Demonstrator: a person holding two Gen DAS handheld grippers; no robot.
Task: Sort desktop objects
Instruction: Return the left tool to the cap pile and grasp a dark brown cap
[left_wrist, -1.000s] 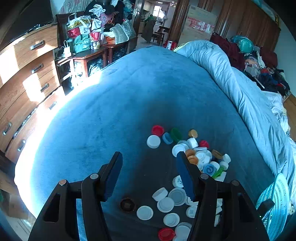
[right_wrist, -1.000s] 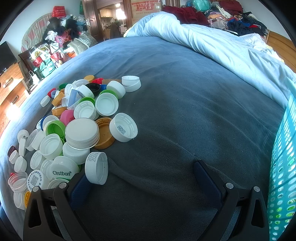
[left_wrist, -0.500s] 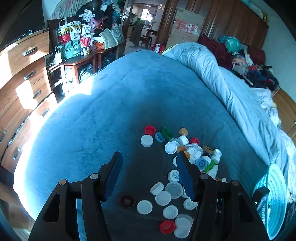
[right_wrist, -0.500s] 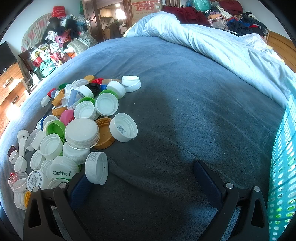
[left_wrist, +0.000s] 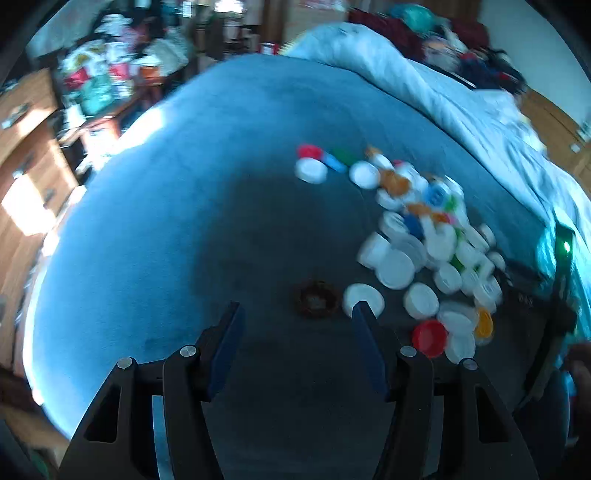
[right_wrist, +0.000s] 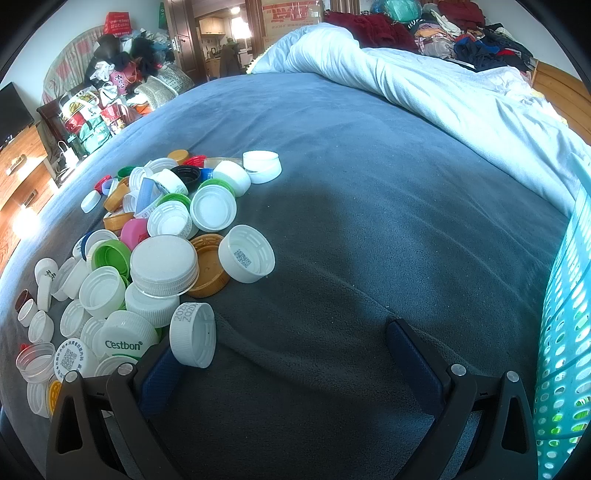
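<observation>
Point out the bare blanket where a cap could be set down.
Bare blanket runs from the cap pile across to the turquoise basket and up to the white duvet. Crowded: the pile itself, touching the right hand-held gripper.

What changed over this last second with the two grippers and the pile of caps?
The left gripper swung left and pulled back from the pile of plastic bottle caps, blurring its view; nothing was grasped. The right gripper stayed still and open beside the turquoise perforated plastic basket.

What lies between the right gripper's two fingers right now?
Only bare blue-grey blanket. In the right wrist view the right gripper is open with nothing in its gap; a ribbed white cap leans against the outer finger, beside the pile.
</observation>
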